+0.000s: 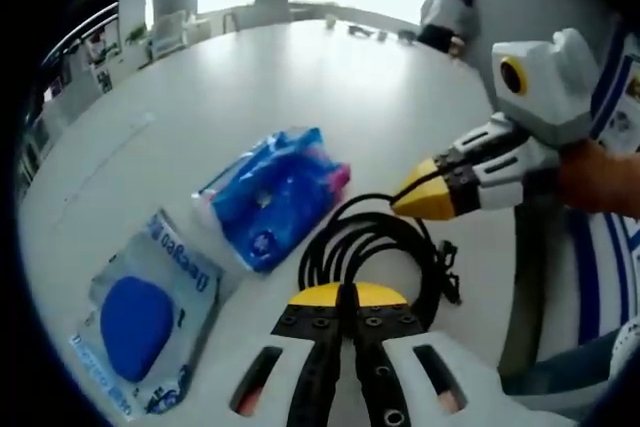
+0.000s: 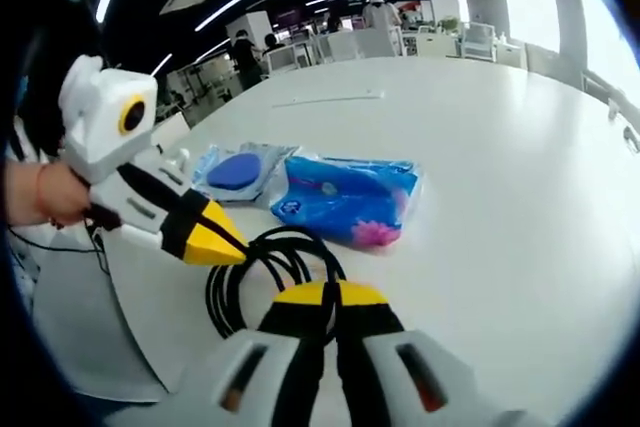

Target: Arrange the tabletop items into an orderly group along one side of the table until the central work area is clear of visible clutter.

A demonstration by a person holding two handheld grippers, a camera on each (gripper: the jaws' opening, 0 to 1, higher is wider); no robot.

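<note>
White bench (image 1: 250, 77) in an open office, chairs at the far edge. Near edge: coiled black cable (image 1: 375, 242), blue wipes pack (image 1: 275, 197) just beside it, clear pouch with blue disc (image 1: 145, 312) further along. Left gripper (image 1: 345, 297) fingers clenched, empty, tips over the coil. Right gripper (image 1: 405, 199) fingers also clenched, yellow tips at the coil; contact can't be confirmed.

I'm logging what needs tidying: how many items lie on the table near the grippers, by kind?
Blue plastic packets: 2, one bright blue, one clear with a blue pad.
Coiled black cable: 1.
Total: 3.
</note>
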